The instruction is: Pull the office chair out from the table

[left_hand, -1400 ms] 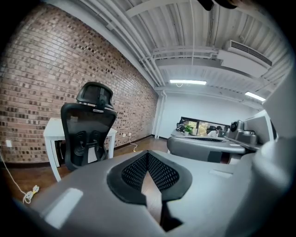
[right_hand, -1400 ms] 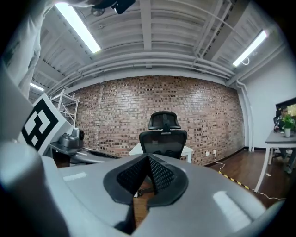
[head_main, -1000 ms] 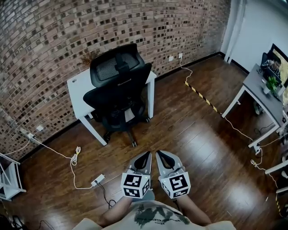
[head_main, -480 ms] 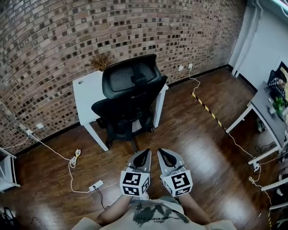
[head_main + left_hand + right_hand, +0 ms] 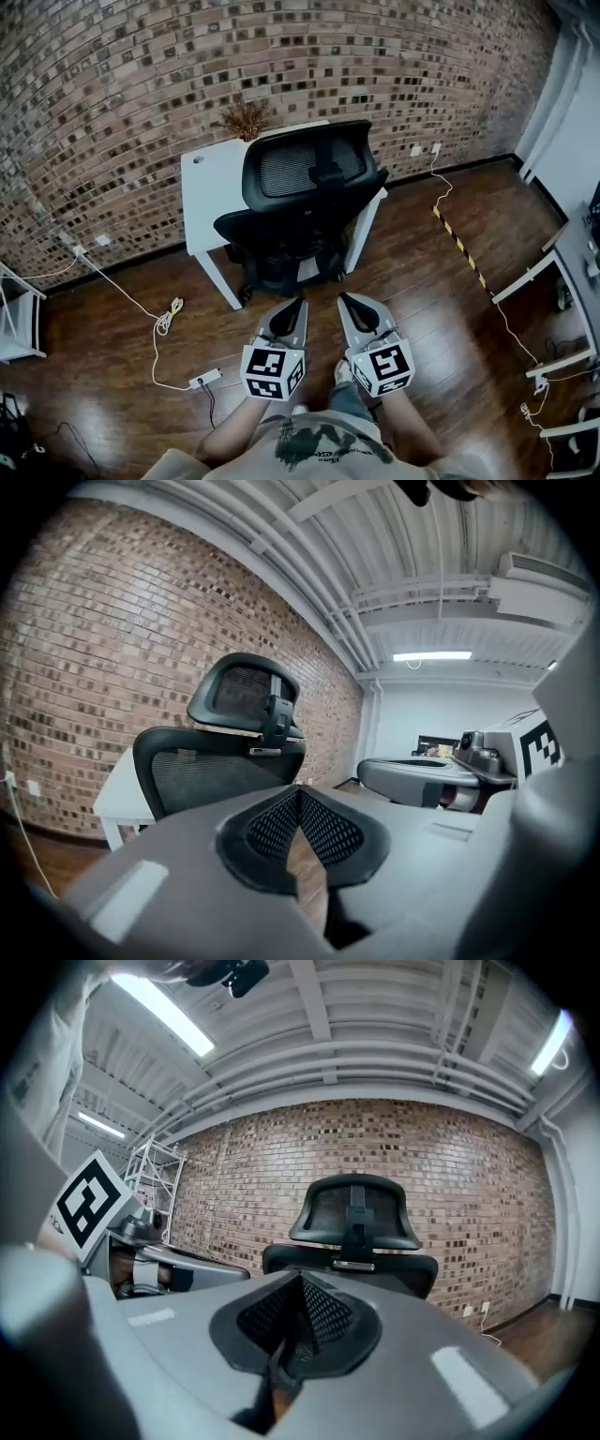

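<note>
Against the brick wall, the office chair sits tucked under the white counter. The left gripper and right gripper hang near it without touching, each with jaws pressed together on nothing. I judge this to be the approach, and next they must spread and clamp the backrest.

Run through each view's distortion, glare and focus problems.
Head view: the fisheye bows the brick wall, there is a soft sheen on the wooden floor, and the office chair is sharp. Left gripper view: dark rounded corners, and the left gripper looms large and soft while the chair beyond is clearer. Right gripper view: the ceiling light is blown out and the wall courses curve.
</note>
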The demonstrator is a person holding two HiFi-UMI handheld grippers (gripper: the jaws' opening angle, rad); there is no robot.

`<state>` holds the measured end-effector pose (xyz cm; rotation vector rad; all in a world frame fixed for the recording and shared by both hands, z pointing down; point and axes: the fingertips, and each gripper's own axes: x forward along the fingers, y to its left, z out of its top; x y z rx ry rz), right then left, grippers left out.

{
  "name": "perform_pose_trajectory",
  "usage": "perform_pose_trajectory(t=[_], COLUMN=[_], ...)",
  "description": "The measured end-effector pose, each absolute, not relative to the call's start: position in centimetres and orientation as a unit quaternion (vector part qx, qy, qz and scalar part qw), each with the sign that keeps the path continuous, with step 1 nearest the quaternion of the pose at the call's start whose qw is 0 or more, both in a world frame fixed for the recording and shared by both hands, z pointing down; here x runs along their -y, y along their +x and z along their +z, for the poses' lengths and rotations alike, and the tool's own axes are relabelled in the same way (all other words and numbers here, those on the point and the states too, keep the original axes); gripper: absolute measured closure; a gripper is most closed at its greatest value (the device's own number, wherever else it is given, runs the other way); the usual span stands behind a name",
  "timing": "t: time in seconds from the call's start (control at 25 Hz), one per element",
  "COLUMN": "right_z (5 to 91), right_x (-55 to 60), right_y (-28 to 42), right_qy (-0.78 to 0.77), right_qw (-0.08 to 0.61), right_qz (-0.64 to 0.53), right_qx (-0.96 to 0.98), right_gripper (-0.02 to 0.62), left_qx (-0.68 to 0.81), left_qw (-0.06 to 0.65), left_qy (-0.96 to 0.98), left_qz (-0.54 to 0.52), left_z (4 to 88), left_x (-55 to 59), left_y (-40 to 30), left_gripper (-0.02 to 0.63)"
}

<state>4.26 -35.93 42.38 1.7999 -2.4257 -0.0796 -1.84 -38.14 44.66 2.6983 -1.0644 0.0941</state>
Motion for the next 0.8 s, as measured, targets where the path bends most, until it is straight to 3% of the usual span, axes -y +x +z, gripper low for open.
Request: perform_pose_trajectory(t=[0.56, 0.8], right_z=[39.5, 39.1], right_x=[47.4, 51.2], right_y=[12.0, 15.2], right_qy=[0.511, 0.484], right_qw=[0.075, 0.104], right_qz=[-0.08, -0.106], right_qx=[0.853, 0.862], right_gripper=[0.555, 0.535], left_qx=[0.476, 0.524], left_qw=[0.051, -0.004], left_qy=[0.878, 0.849], left_qz=[0.025, 0.067], left_z=[41.0, 40.7], left_x=[50.1, 54.3], left_y=[0.0, -2.3], left_gripper=[0.588, 0.536])
